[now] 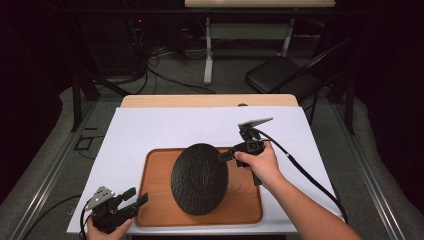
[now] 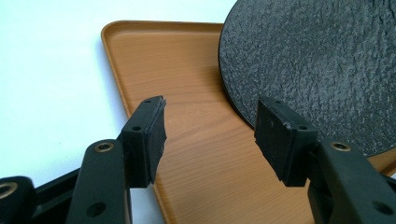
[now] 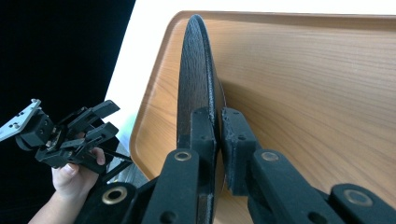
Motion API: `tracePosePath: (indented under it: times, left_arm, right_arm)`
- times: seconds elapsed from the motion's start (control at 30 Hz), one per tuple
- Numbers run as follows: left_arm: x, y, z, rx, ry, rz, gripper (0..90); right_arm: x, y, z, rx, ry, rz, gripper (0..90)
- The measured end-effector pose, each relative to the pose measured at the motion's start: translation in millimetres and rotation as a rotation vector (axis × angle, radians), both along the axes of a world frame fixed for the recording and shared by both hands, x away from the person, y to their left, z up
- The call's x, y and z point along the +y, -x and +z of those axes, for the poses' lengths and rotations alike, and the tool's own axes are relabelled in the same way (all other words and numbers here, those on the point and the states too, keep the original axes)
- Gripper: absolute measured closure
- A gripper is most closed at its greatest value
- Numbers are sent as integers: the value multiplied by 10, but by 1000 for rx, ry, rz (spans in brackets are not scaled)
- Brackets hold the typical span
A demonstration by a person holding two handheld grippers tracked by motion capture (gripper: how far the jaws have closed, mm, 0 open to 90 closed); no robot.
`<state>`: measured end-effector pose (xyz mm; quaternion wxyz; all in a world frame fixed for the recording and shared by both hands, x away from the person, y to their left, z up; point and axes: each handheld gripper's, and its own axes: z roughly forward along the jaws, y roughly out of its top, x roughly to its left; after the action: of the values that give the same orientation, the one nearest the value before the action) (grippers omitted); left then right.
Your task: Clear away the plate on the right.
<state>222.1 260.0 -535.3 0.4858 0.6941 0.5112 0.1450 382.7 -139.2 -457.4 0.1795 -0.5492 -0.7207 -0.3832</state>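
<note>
Black textured plate (image 1: 199, 178) tilted on edge over wooden tray (image 1: 155, 210), rim pinched tight in my right gripper (image 1: 226, 155). Left gripper (image 1: 136, 196) wide open, empty, at tray's near-left corner. I'd keep the pinch firm and move slowly.

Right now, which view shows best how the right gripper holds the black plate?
Right gripper view: the right gripper has both jaws clamped on the rim of the black plate, seen edge-on. High view shows the tilted plate over the wooden tray. Left gripper view shows its textured face, no grip.
</note>
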Motion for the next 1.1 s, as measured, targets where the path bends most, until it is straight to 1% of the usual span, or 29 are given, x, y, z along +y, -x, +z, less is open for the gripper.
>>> tracePosePath:
  times: [0.13,0.2,0.33,0.53,0.77,0.83,0.93,1.03,1.1]
  left_arm:
    - [1,0,-2,-2,3,1,433]
    - [2,-2,-3,0,4,1,433]
    - [2,-2,-3,0,6,0,433]
    - [6,-4,-4,5,6,-1,432]
    - [6,-7,-6,5,5,0,432]
    - [5,-7,-6,5,4,-1,432]
    - [3,-6,-7,3,5,0,432]
    - [5,-6,-7,6,5,-2,432]
    - [6,-6,-7,6,5,-1,432]
  right_arm:
    - [-2,10,-3,-9,19,-1,846]
    - [1,19,-3,-12,17,-8,846]
    - [-1,24,-5,-20,24,-6,848]
    - [4,44,-4,-30,41,-5,853]
    - [8,51,-15,-40,50,-3,858]
    - [9,53,-20,-45,60,-2,863]
    - [1,50,-41,-45,82,-1,871]
    - [-9,42,-70,-47,83,-3,874]
    - [-20,36,-88,-38,78,-6,875]
